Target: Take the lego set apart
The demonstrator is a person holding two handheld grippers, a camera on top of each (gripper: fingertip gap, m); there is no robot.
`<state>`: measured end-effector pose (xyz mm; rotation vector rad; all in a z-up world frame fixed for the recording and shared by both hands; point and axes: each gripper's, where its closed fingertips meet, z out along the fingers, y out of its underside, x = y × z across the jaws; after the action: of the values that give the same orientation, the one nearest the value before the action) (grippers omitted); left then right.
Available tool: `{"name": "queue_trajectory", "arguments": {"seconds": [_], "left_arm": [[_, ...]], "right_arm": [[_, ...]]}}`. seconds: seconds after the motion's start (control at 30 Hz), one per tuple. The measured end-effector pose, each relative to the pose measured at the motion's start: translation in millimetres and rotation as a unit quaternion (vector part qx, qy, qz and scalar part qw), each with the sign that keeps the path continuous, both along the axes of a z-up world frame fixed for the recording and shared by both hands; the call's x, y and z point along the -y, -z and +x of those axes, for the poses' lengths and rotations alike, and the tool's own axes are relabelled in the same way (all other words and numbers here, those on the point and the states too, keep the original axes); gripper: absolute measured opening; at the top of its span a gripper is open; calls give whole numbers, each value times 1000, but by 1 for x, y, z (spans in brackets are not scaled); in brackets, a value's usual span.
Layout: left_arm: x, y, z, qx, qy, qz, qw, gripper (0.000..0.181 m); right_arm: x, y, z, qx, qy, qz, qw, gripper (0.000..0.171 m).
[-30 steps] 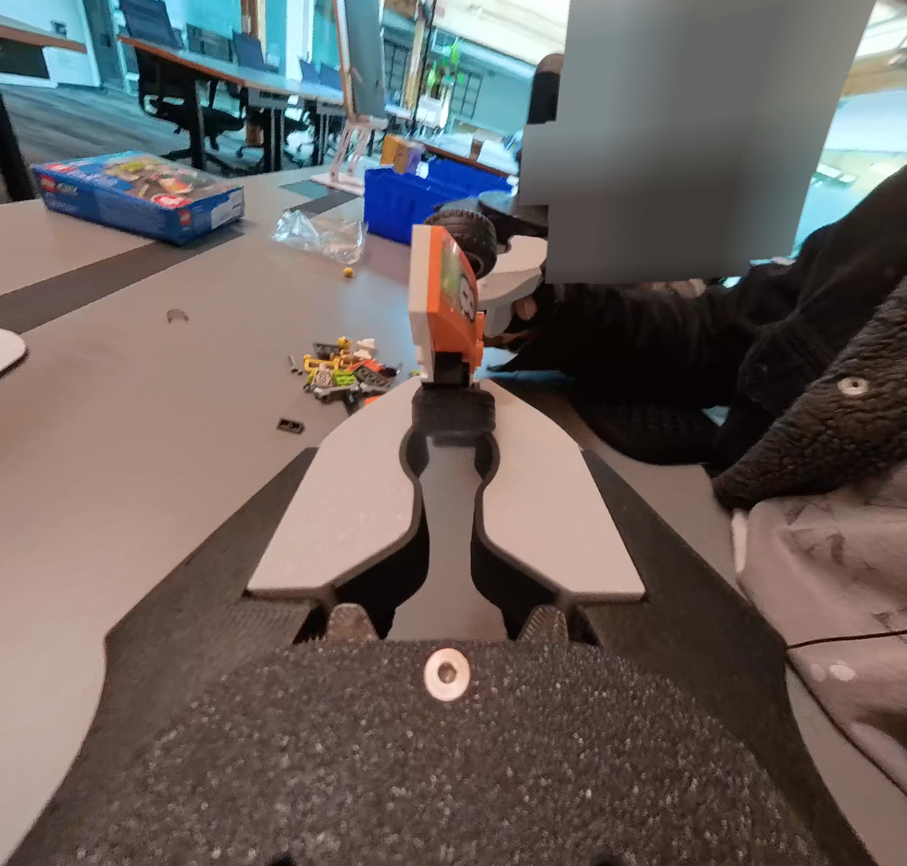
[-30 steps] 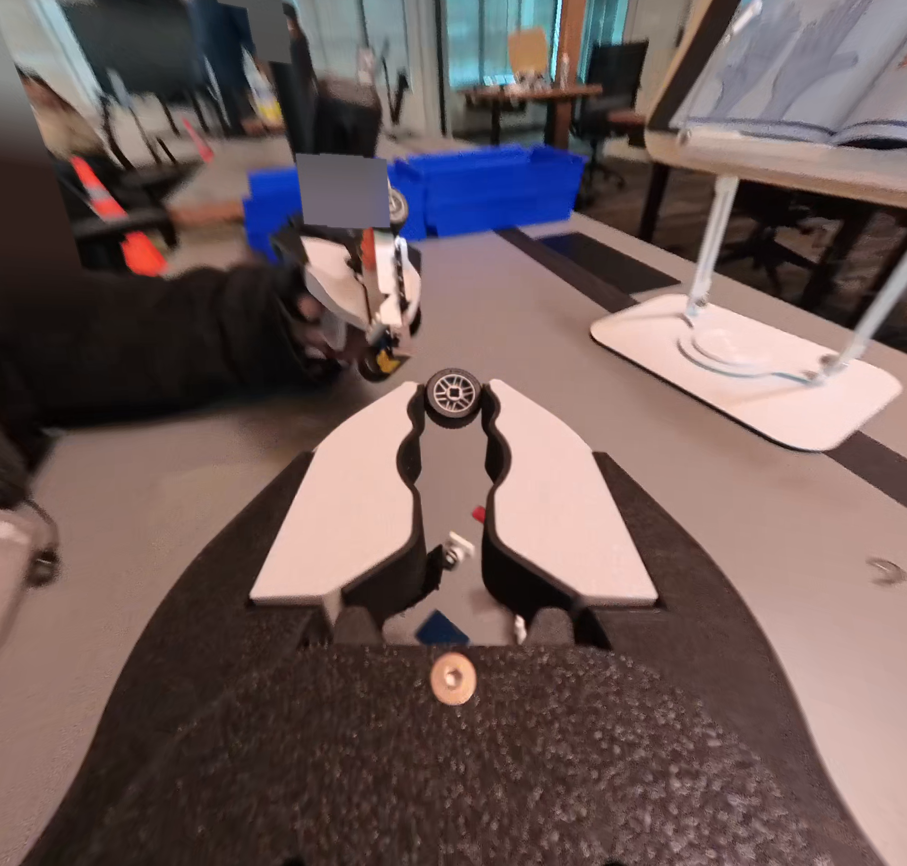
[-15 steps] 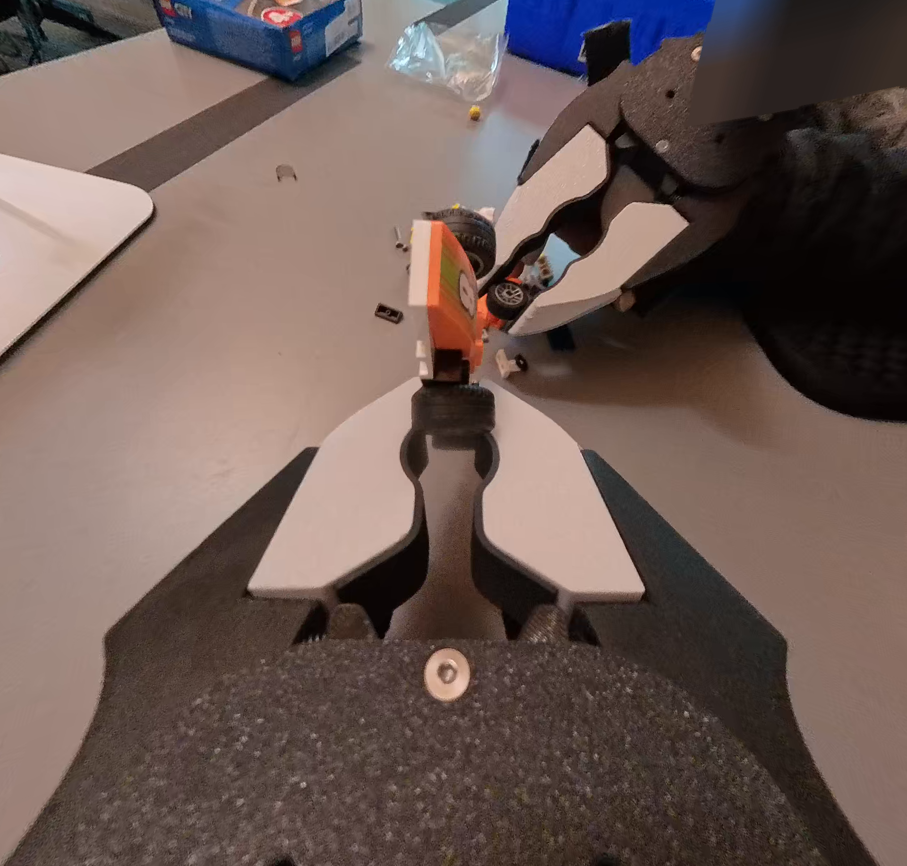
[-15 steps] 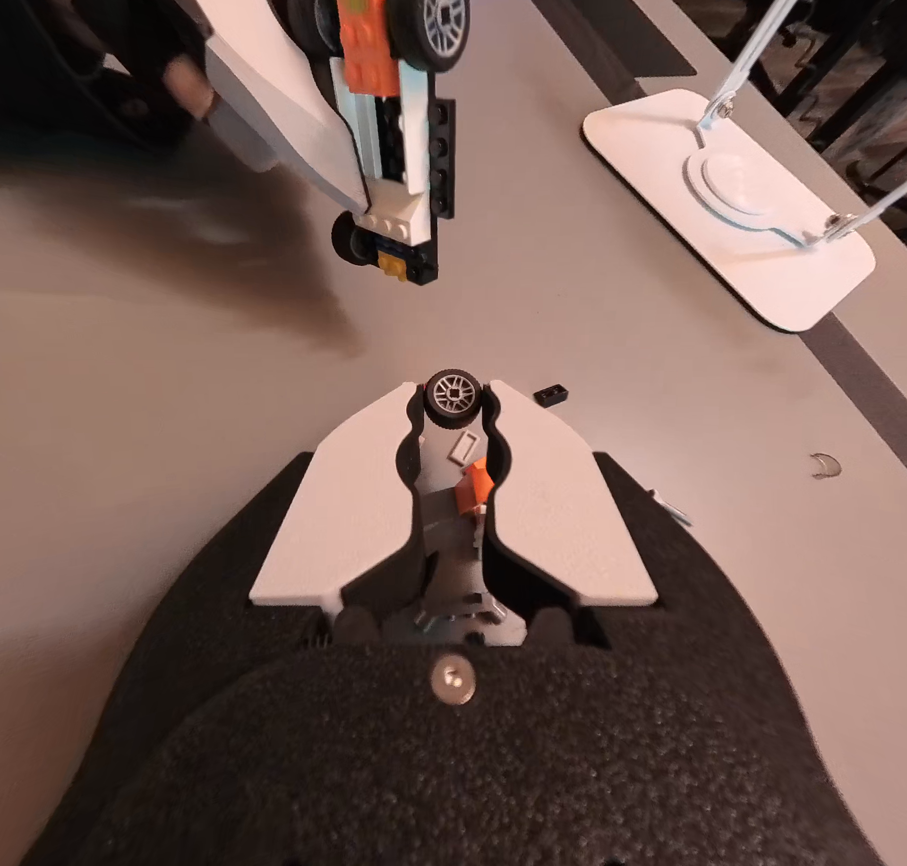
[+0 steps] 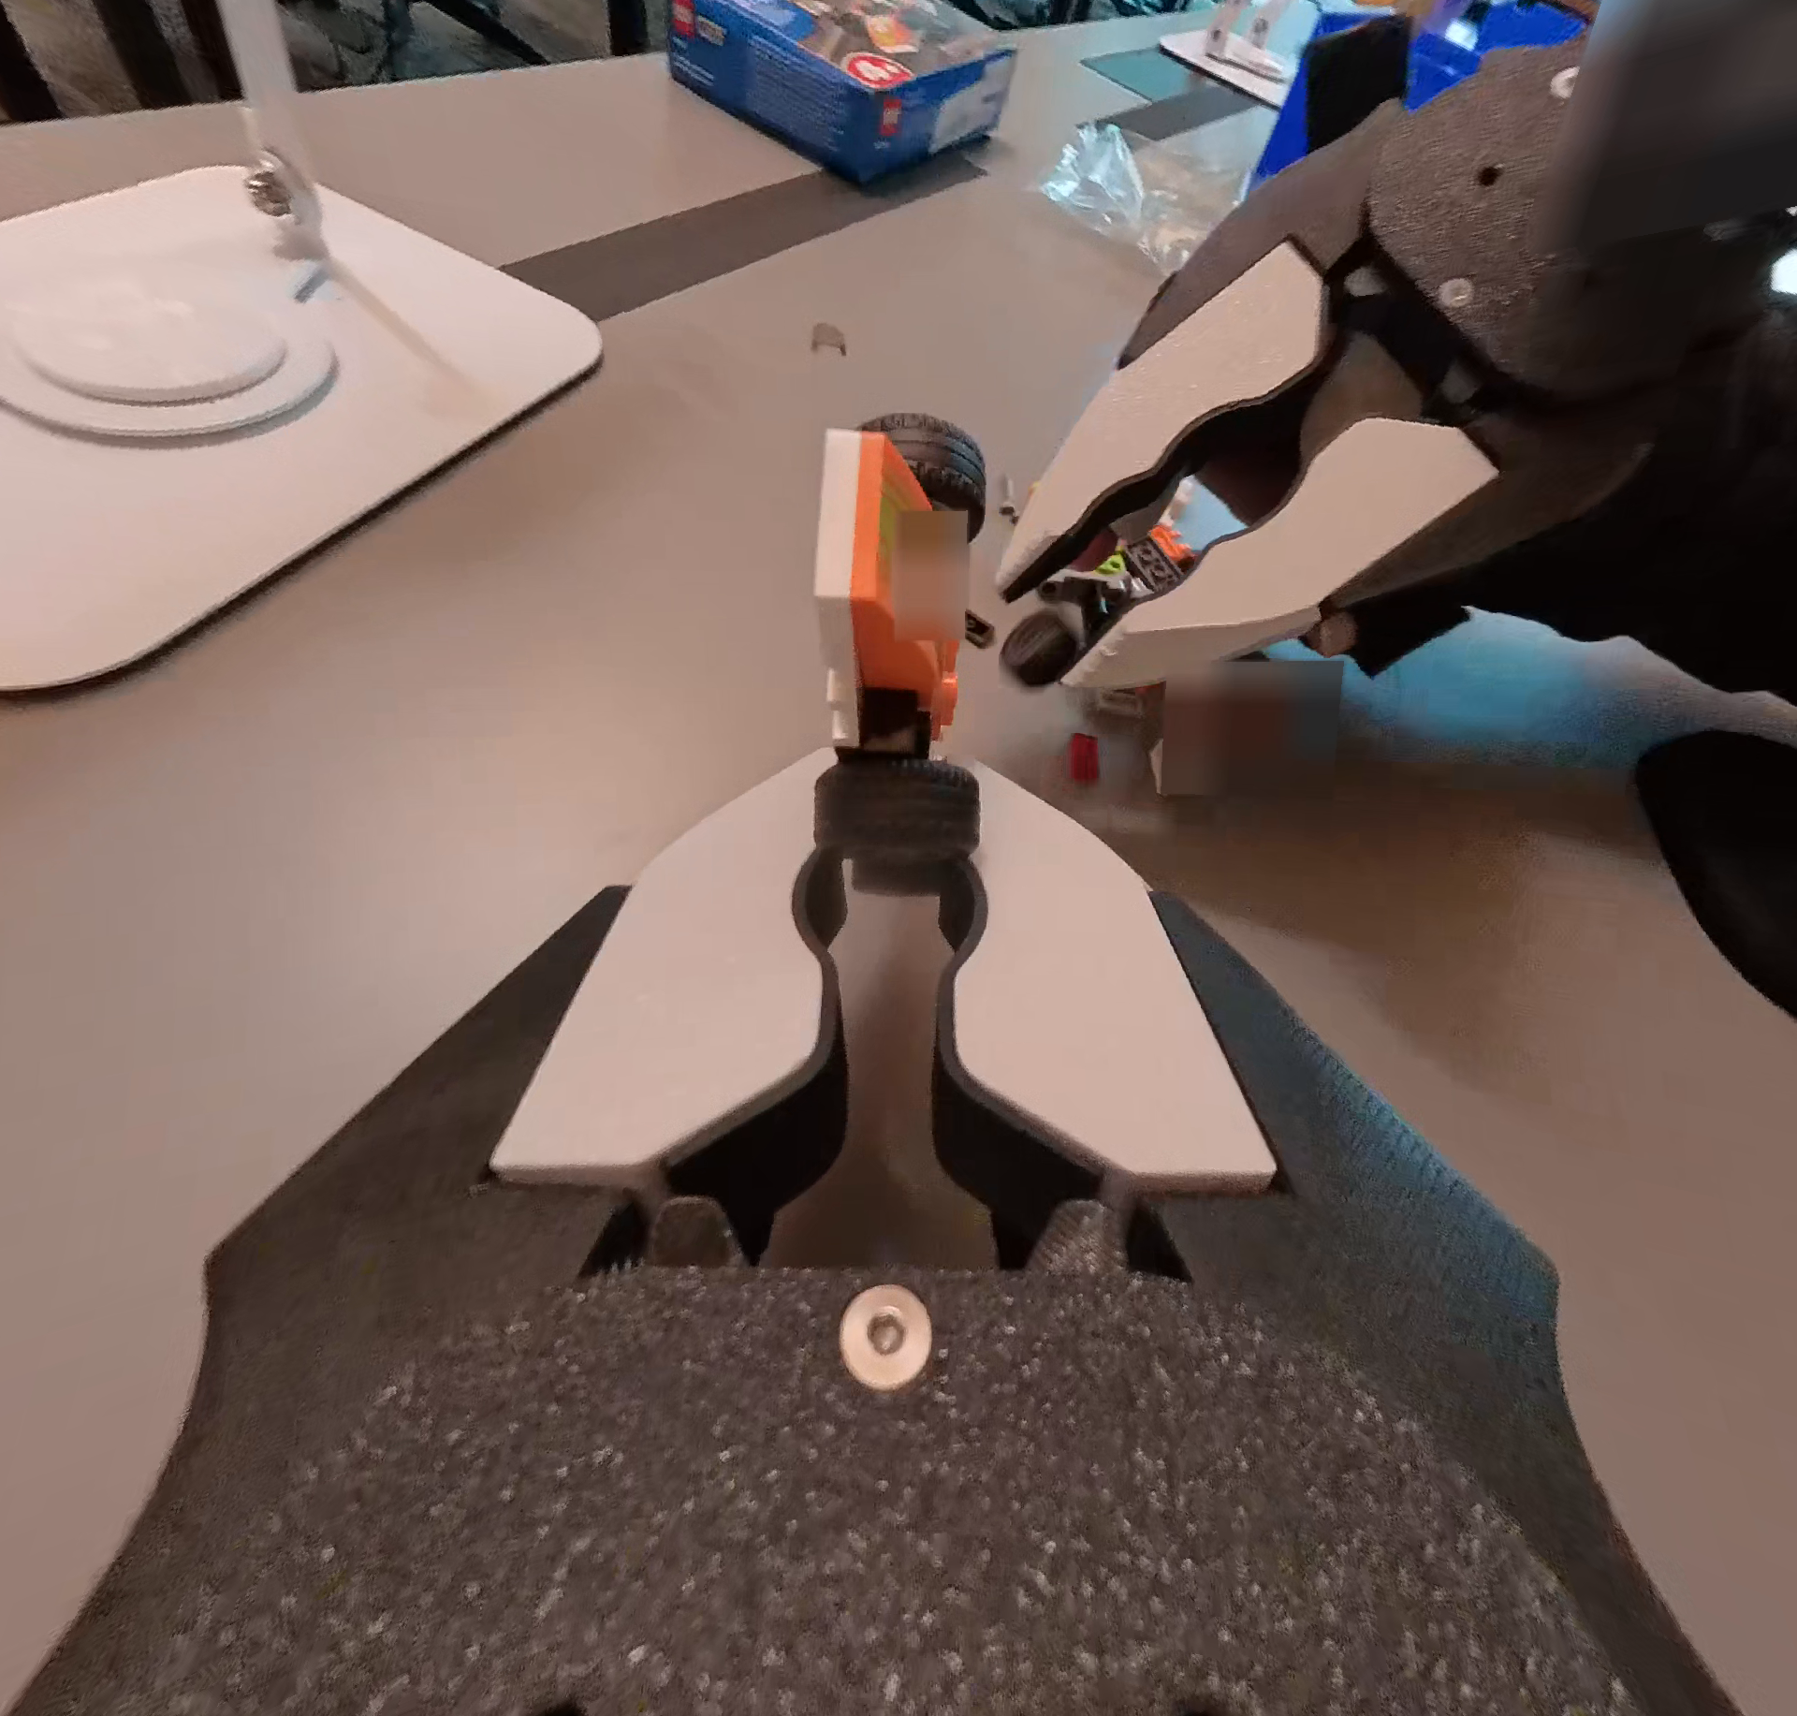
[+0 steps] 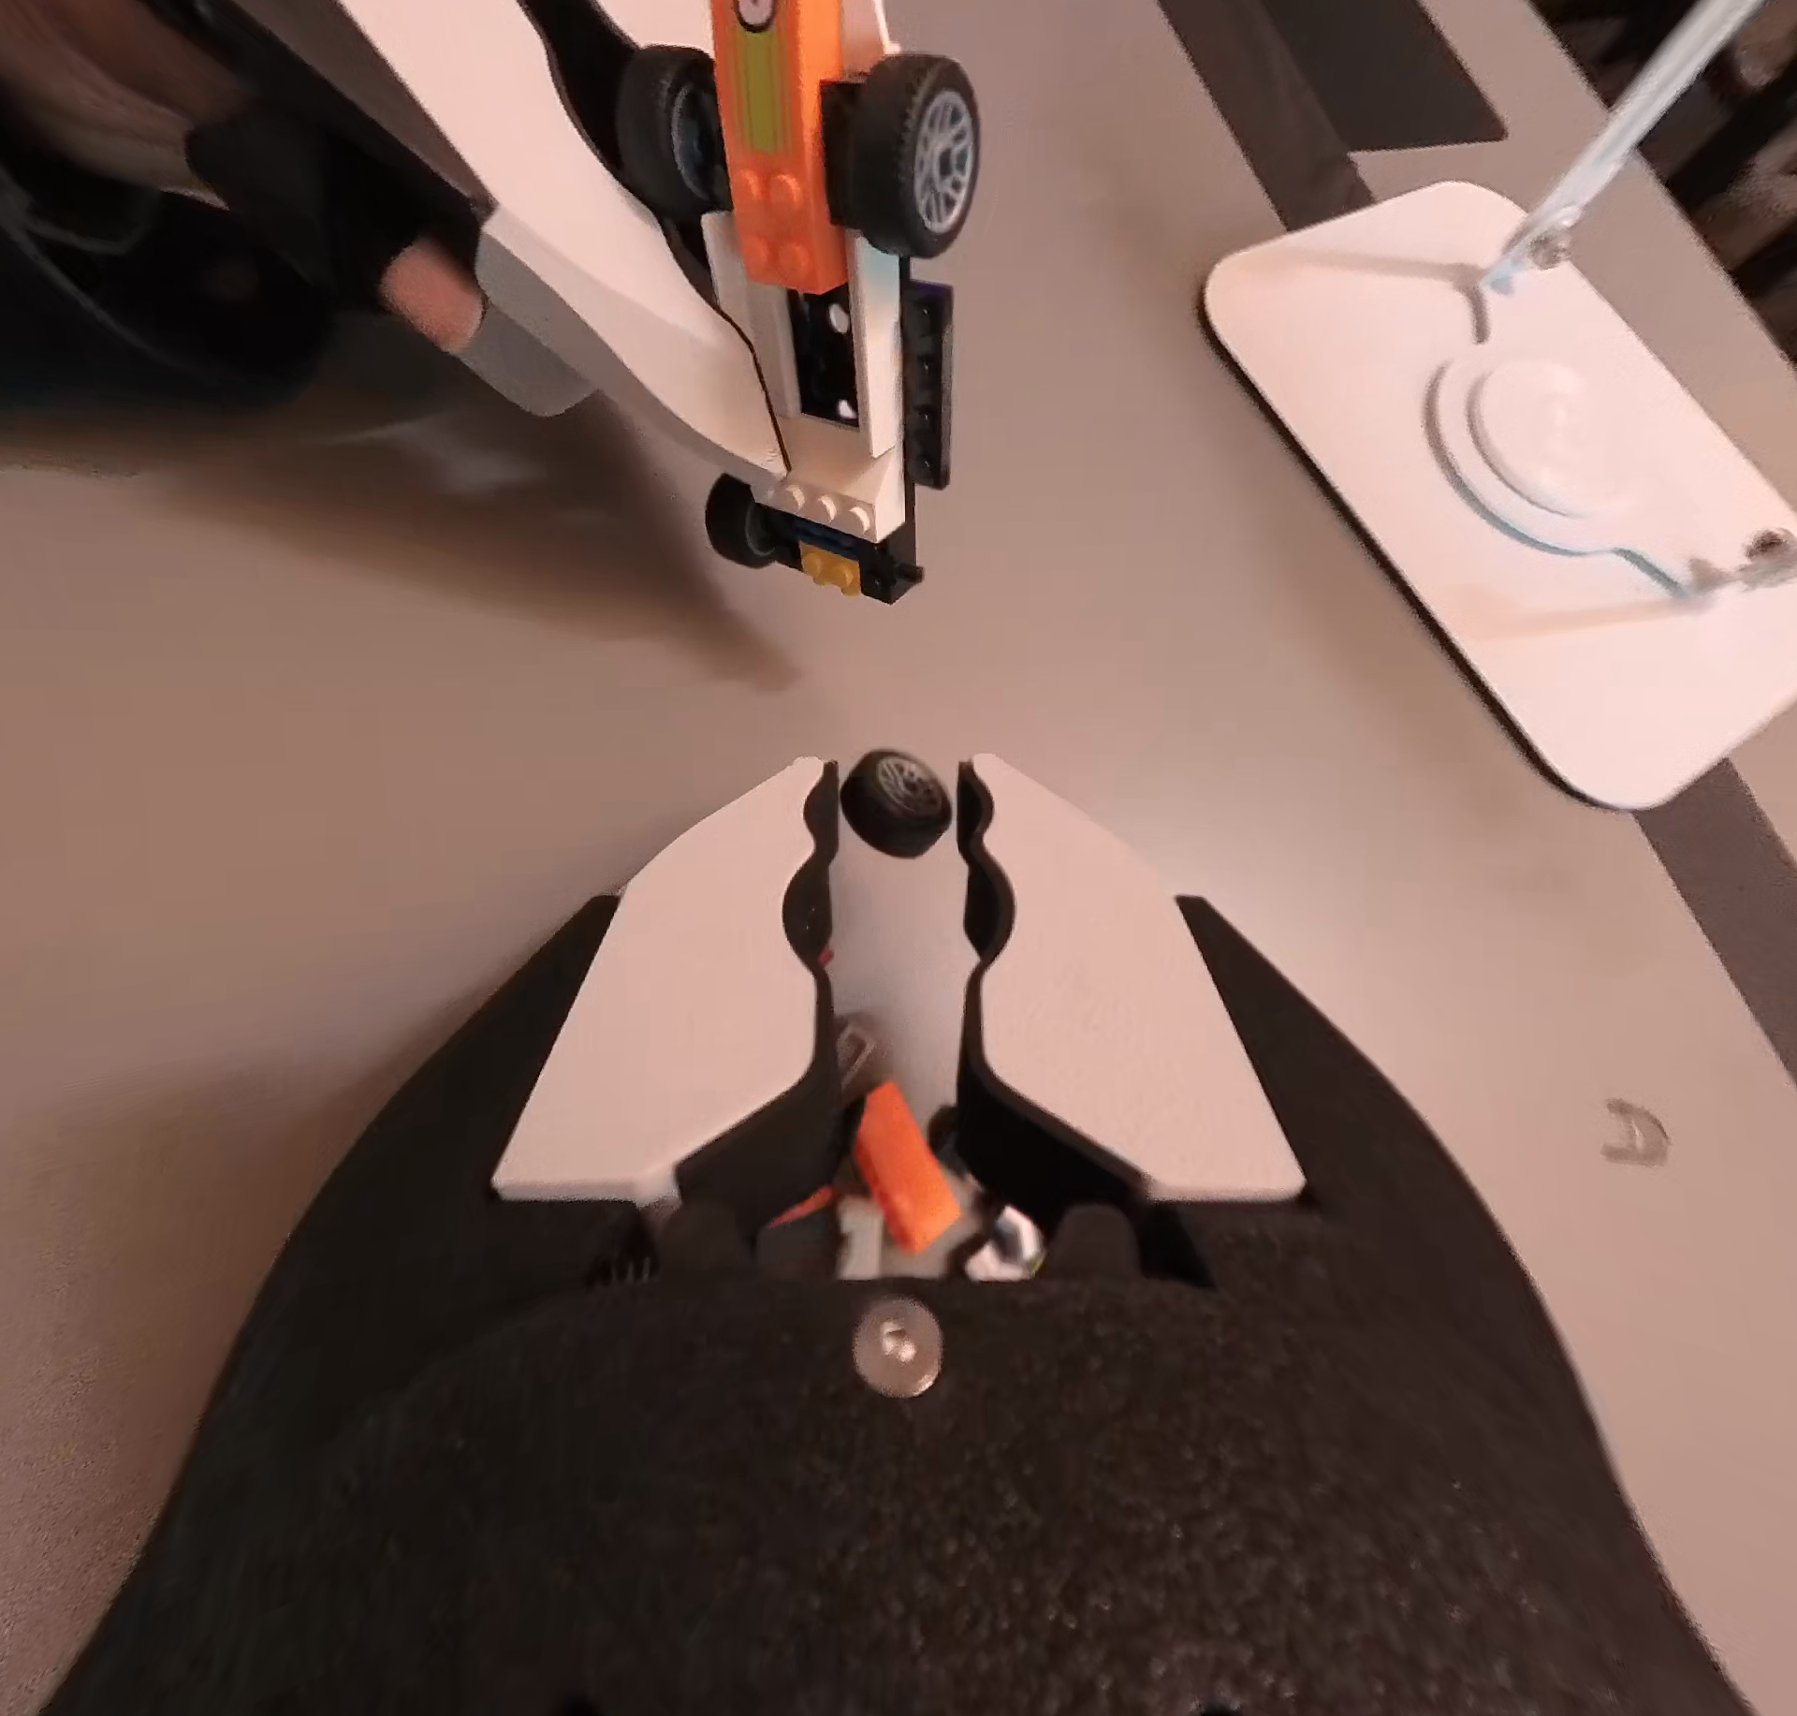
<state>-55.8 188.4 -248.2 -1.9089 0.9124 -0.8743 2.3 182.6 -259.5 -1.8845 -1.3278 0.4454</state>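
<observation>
Glossy plastic lego car [image 5: 890, 590] – ribbed rubbery tyres, matt smooth grey table [image 5: 389, 794], grainy black gripper [image 5: 895, 823] body.

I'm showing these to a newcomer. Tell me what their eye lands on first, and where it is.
First, the orange and white lego car, held off the grey table by a rear wheel in the left gripper. Next, the small loose wheel between the parted fingers of the right gripper, above a pile of removed pieces. A white stand base lies on the table nearby.
</observation>
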Motion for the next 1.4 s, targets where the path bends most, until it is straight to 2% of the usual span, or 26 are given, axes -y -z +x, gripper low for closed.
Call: {"name": "queue_trajectory", "arguments": {"seconds": [0.27,0.37,0.47,0.67,0.8,0.83,0.87,0.9,1.0,1.1,1.2,1.3,1.4], "left_arm": [[-17,-7,-20,17,-54,2,998,14],[-19,-10,-22,24,-58,3,998,14],[-19,-10,-21,27,-56,0,998,14],[-18,-6,-19,23,-55,-5,998,14],[-18,-5,-19,28,-55,-13,998,14],[-18,-5,-19,29,-55,-16,998,14],[-18,-4,-18,30,-55,-18,998,14],[-18,-4,-19,29,-55,-17,998,14],[-24,-10,-24,33,-76,-1,997,14],[-43,-25,-44,56,-147,39,987,15],[-56,-38,-74,76,-212,63,972,15],[-62,-44,-92,95,-237,63,965,15],[-63,-47,-94,114,-236,57,963,15]], "right_arm": [[-42,27,-9,47,-31,-58,997,24],[-37,22,-7,35,-43,-90,994,26],[-26,14,4,53,-62,-115,990,35],[-15,30,41,205,-94,-79,971,37],[-15,40,38,222,-100,-38,969,31],[-16,42,37,224,-96,-31,969,25],[-17,43,36,225,-93,-25,970,12],[-17,42,34,222,-93,-20,970,11],[-18,31,17,201,-94,19,975,10],[-36,18,-16,179,-70,87,977,10],[-60,22,-48,207,-48,154,965,10],[-62,41,-73,239,-64,153,957,12],[-47,42,-86,229,-91,138,959,13]]}}
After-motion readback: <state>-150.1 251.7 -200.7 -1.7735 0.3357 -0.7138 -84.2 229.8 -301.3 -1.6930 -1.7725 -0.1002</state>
